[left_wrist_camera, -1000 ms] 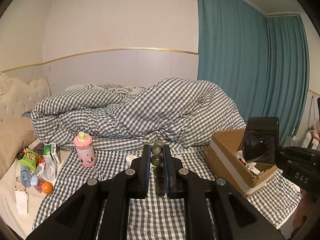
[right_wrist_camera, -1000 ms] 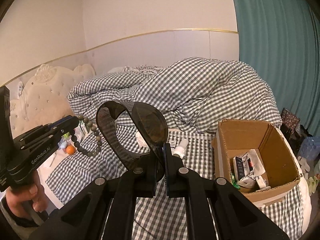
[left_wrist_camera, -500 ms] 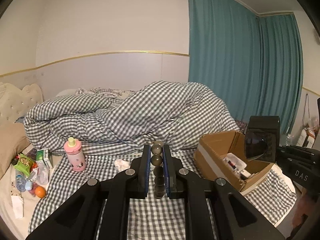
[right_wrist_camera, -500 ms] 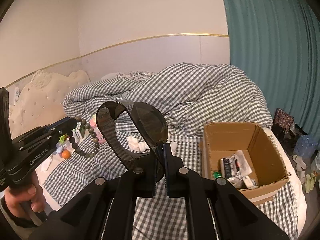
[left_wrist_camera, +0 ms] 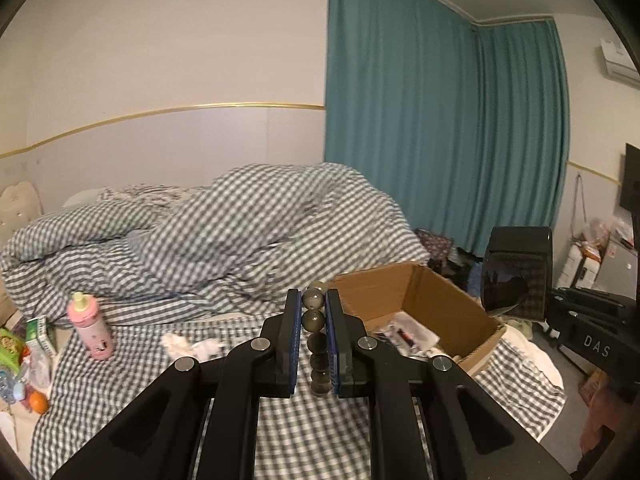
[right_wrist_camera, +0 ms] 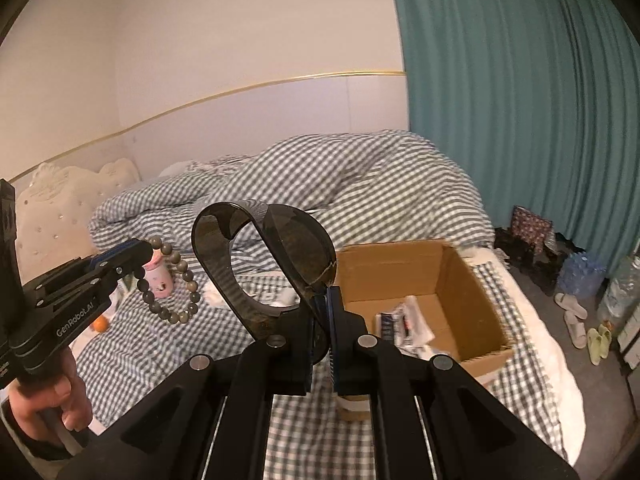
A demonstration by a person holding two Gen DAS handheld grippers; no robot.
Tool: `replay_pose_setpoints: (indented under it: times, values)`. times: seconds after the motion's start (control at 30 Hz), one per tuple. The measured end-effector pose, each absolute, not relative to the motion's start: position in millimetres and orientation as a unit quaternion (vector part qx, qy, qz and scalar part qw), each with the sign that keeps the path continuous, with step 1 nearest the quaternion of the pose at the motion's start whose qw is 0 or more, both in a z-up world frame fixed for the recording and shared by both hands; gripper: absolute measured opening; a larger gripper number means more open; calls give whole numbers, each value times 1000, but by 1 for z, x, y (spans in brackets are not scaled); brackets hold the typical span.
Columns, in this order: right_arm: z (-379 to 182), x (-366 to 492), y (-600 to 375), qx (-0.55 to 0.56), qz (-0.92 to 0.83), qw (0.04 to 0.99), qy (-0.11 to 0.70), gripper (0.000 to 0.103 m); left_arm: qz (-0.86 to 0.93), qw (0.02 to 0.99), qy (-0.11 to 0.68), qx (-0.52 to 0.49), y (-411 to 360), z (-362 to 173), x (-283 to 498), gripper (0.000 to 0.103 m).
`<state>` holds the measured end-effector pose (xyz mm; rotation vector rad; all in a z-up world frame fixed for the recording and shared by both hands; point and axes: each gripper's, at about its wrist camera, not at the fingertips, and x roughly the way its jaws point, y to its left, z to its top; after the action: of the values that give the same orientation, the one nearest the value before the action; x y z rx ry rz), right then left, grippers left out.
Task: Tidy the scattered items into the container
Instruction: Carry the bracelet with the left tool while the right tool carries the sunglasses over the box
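gingham bed point(left_wrist_camera: 120, 400), cardboard box point(left_wrist_camera: 452, 312) at 2 o'clock of left gripper point(left_wrist_camera: 313, 300), clamped on bead bracelet point(left_wrist_camera: 314, 320); right gripper point(right_wrist_camera: 320, 300), nearer the box, pinches dark sunglasses point(right_wrist_camera: 296, 252); box at its 1 o'clock

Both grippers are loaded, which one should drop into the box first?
Right, probably. The right gripper, shut on the sunglasses, sits by the box; the left gripper, holding the bracelet, is farther away.

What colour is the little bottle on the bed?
Pink bottle with a yellowish top, clearest in the left wrist view.
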<state>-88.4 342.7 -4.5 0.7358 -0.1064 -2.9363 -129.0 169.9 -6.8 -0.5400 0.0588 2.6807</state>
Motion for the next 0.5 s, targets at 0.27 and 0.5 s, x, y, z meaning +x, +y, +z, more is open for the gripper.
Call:
replay_pose_setpoints:
  times: [0.27,0.5]
  values:
    - [-2,-86,383,246,-968,23,-46,5,953,229,24,-197,210,-8,-136,12]
    - [-4,-85,420,251,-967,-3,-53,5,945,255,31,-201,247,-10,-143,12]
